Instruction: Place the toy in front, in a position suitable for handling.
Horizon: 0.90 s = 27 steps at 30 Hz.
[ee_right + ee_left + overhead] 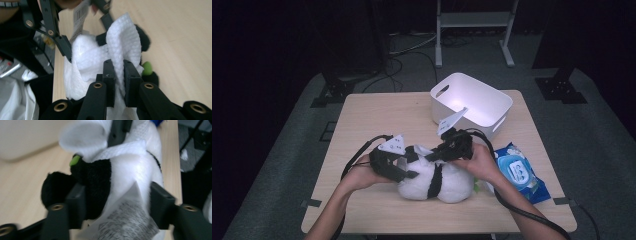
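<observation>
Your plush panda (434,181) lies on its side at the near middle of the table (362,115), its long axis running left to right across your front, with a white wipe (122,42) draped over its upper flank. The right gripper (438,154) is clenched on a fold of that wipe, its jaws nearly together with the sheet pinched between them, as the right gripper view makes plain, and it sits over the top of the toy. The left gripper (404,167) comes in at the panda's left end; in the left gripper view its jaws straddle the body and the printed label (127,220), touching the fur on both sides in what looks like a loose hold rather than a firm squeeze. So the toy lies straight ahead of the left claw, between its jaws, while the wiping hand works from above and the right. I judge that any stroke along the body should run lengthwise, away from the steadying left hand. The wipes pack (518,172) rests just right of the panda, and the white bin (472,102) stands behind, apart.
</observation>
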Each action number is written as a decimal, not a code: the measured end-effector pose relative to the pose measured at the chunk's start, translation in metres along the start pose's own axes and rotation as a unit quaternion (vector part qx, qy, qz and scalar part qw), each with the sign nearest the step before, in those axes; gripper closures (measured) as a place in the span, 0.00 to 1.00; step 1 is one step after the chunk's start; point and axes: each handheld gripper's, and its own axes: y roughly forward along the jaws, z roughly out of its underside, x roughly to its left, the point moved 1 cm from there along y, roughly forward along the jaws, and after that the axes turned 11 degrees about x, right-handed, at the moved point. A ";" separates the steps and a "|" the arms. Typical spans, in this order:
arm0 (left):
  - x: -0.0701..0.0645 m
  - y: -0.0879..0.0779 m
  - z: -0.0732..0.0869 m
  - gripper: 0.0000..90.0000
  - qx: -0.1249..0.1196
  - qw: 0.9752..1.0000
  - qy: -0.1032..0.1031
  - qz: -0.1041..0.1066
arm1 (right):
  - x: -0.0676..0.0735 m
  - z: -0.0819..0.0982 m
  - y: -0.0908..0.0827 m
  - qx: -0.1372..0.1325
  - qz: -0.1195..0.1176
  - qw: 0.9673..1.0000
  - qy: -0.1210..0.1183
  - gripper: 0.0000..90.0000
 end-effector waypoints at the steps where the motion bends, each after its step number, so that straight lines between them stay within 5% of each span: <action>1: 0.000 -0.001 0.003 0.34 0.001 1.000 -0.009 0.009 | 0.002 -0.001 0.003 0.004 -0.002 1.000 -0.001 0.91; 7: 0.000 -0.011 0.012 0.22 -0.024 0.998 -0.032 0.037 | 0.011 0.001 0.011 0.007 -0.025 1.000 -0.013 0.91; 14: -0.001 -0.016 0.009 0.17 -0.039 0.998 -0.027 0.047 | 0.021 0.004 0.011 0.015 -0.026 0.999 -0.034 0.91; 22: -0.004 -0.005 0.008 0.09 -0.013 0.999 -0.019 0.040 | 0.031 0.005 0.014 0.025 -0.033 0.998 -0.049 0.91; 27: -0.005 0.003 0.013 0.10 -0.008 0.998 -0.033 0.060 | 0.035 0.002 0.012 0.032 -0.033 0.997 -0.058 0.91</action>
